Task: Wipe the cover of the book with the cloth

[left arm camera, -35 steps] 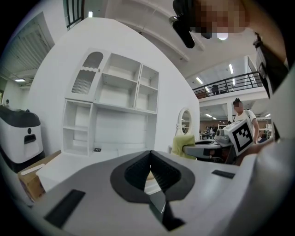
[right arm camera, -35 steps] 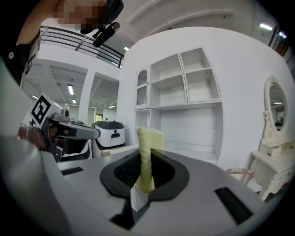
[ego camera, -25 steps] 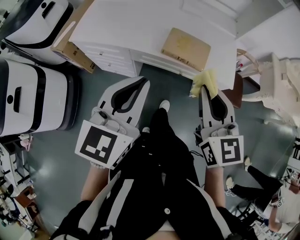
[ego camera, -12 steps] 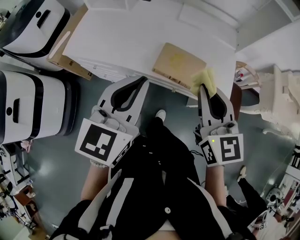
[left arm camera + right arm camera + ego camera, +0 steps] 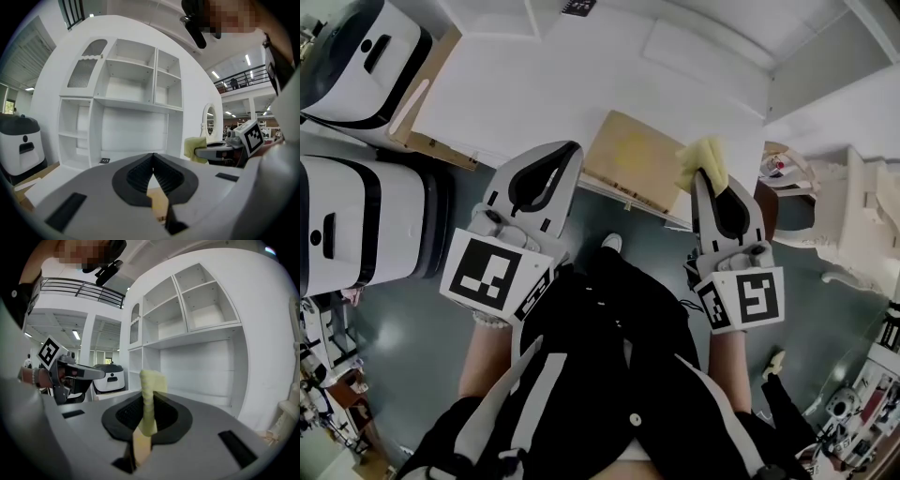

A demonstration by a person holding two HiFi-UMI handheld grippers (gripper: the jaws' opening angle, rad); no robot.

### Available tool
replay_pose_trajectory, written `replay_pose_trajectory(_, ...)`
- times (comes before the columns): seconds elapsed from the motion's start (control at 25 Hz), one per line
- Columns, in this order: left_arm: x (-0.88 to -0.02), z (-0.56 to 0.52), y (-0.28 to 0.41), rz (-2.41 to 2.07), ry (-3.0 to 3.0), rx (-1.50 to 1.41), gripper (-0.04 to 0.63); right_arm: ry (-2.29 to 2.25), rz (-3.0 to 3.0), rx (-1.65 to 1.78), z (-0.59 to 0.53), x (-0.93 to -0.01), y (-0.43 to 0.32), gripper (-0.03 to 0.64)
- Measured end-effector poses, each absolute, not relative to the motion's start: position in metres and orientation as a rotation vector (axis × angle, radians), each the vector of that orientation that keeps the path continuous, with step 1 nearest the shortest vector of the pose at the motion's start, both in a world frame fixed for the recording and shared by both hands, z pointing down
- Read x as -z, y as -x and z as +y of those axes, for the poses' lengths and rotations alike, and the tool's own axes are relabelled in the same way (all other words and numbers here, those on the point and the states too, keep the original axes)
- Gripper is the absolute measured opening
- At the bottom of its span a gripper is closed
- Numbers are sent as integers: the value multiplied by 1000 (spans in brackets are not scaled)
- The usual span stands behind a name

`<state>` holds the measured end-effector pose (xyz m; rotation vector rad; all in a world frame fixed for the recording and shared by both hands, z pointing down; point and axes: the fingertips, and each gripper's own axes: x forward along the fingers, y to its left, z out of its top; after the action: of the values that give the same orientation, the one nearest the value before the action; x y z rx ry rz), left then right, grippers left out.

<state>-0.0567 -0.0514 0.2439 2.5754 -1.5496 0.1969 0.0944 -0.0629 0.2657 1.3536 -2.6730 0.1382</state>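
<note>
A tan book (image 5: 630, 161) lies flat at the near edge of the white desk (image 5: 581, 84), partly over the edge. My right gripper (image 5: 703, 173) is shut on a folded yellow cloth (image 5: 701, 159), which hangs just right of the book; in the right gripper view the cloth (image 5: 151, 394) stands upright between the jaws. My left gripper (image 5: 572, 148) is shut with nothing in it, its tip just left of the book's near-left corner. In the left gripper view a sliver of the book (image 5: 158, 201) shows beneath my left gripper (image 5: 153, 161), and the cloth (image 5: 194, 147) shows at right.
White shelving (image 5: 126, 98) rises at the back of the desk. Two white and black machines (image 5: 366, 211) and a cardboard box (image 5: 417, 103) stand left of the desk. A white chair (image 5: 853, 216) is on the right. A small dark tag (image 5: 578, 7) lies far back on the desk.
Both grippers have advanced toward the desk; the book and desk edge now lie right at their tips. The cloth stays clamped in the right gripper.
</note>
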Motion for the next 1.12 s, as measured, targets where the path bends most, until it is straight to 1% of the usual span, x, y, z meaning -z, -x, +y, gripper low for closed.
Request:
replay_pose_trajectory(0.36,-239,-78,39,-1575,-2578,-252,2,-1365,-2715,-161,-80,-264,-110,36)
replay_pose_trajectory(0.76,-277,-99,40,-1473,-2453,-303,2,-1368,-2700,-242,-82,-278,-117,35)
replay_pose_trajectory(0.88,-289,-106,41,-1433,-2431,-325,12,-1371,-2693,-256,-82,-282,-118,37)
replay_pose_trajectory(1.12,-320,-120,44,-1323,-2388,-387,62,-1381,-2656,-255,-83,-290,-115,35)
